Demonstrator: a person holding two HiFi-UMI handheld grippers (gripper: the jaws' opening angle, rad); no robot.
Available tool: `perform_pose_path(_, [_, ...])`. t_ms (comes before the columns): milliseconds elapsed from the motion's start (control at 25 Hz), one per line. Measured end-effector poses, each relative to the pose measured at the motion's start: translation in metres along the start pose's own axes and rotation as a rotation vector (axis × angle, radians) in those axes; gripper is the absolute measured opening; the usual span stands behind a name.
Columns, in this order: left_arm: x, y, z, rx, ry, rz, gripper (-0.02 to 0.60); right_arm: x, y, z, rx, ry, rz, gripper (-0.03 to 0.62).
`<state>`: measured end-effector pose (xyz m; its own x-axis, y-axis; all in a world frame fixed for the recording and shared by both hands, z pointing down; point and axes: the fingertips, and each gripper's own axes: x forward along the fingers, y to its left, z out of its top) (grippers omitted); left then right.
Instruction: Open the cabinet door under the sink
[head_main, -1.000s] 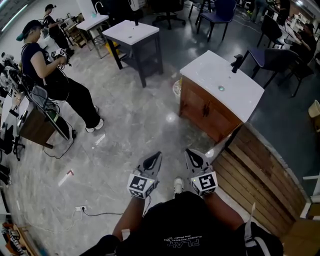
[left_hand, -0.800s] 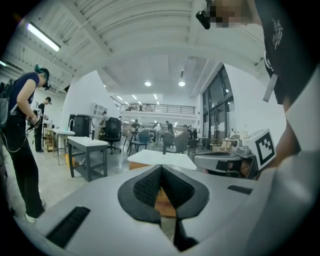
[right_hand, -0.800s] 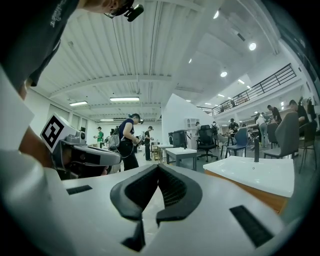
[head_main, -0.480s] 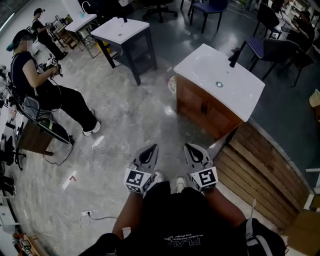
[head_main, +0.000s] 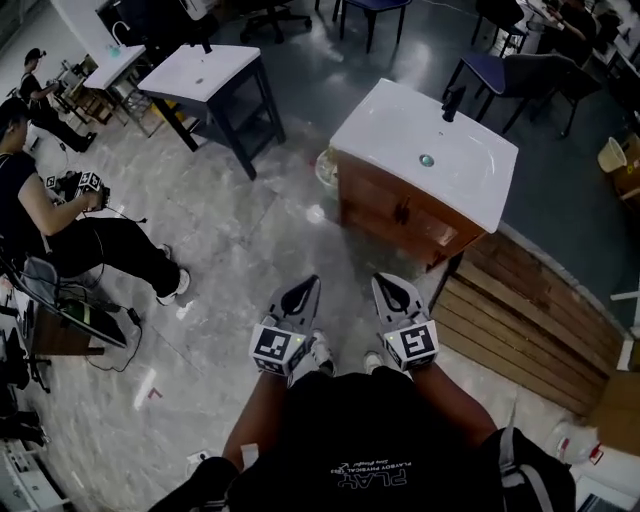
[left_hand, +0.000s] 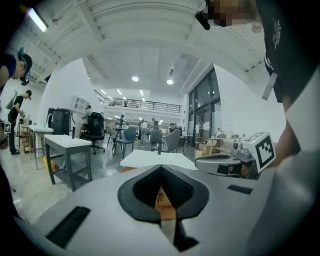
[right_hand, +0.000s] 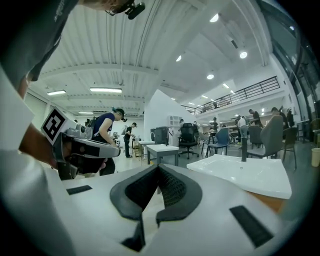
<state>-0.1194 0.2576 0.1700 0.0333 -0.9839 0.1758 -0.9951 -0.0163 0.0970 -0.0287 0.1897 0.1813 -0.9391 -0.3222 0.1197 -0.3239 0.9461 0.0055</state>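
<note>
Left gripper (head_main: 311, 283) and right gripper (head_main: 381, 281), closed and empty, face the cabinet (head_main: 400, 215) beside a wooden pallet (head_main: 520, 320).

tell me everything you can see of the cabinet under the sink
The cabinet is reddish-brown wood, a low box standing upright on the grey floor. Its front doors look shut, with small dark handles near the middle. A white sink top with black faucet covers it. Wooden slats lie close beside it.

Left gripper (head_main: 312, 286), right gripper (head_main: 381, 283) — jaws together
</note>
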Motion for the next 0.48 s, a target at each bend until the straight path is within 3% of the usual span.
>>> perform_pose_path(480, [0.034, 0.038, -0.003, 0.023, 0.012, -0.244, 0.018, 0.035, -0.009, 0.000, 0.022, 0.016, -0.243, 0.023])
